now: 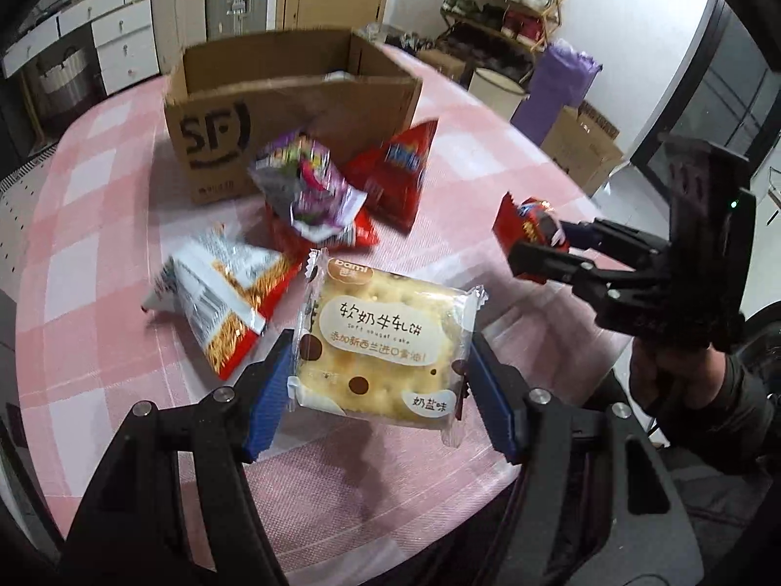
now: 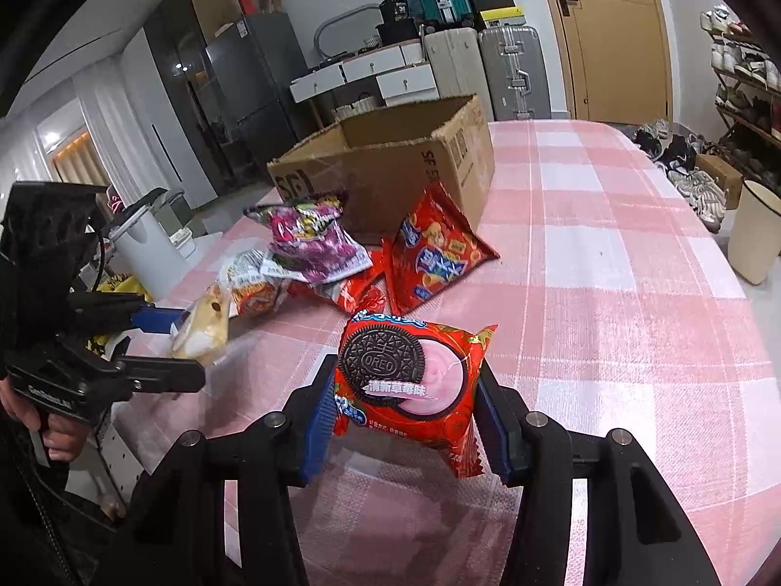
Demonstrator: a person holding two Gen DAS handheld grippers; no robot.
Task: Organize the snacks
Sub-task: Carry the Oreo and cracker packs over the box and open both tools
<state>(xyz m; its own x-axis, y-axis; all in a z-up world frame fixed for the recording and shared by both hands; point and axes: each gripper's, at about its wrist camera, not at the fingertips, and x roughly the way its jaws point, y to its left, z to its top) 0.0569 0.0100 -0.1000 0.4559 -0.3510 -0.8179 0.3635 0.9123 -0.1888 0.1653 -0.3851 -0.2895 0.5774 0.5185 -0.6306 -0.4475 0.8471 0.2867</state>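
My left gripper (image 1: pixel 378 381) is shut on a clear-wrapped nougat biscuit pack (image 1: pixel 385 342), held above the pink checked table (image 1: pixel 97 244); the same pack (image 2: pixel 205 327) shows from the side in the right wrist view. My right gripper (image 2: pixel 405 415) is shut on a red Oreo packet (image 2: pixel 407 386), also lifted off the cloth, and appears at the right of the left wrist view holding the red packet (image 1: pixel 532 227). An open cardboard box (image 1: pixel 288 107) stands at the back of the table. In front of it lie a purple bag (image 1: pixel 307 185), a red chip bag (image 1: pixel 395 171) and a noodle snack bag (image 1: pixel 224 293).
A second red bag (image 2: pixel 351 293) lies half under the purple bag (image 2: pixel 312 239). Bare cloth stretches to the right of the box (image 2: pixel 390 166). Around the table stand suitcases (image 2: pixel 507 68), a shoe rack (image 1: pixel 507 0), a bin (image 2: pixel 756 229) and floor boxes (image 1: pixel 581 146).
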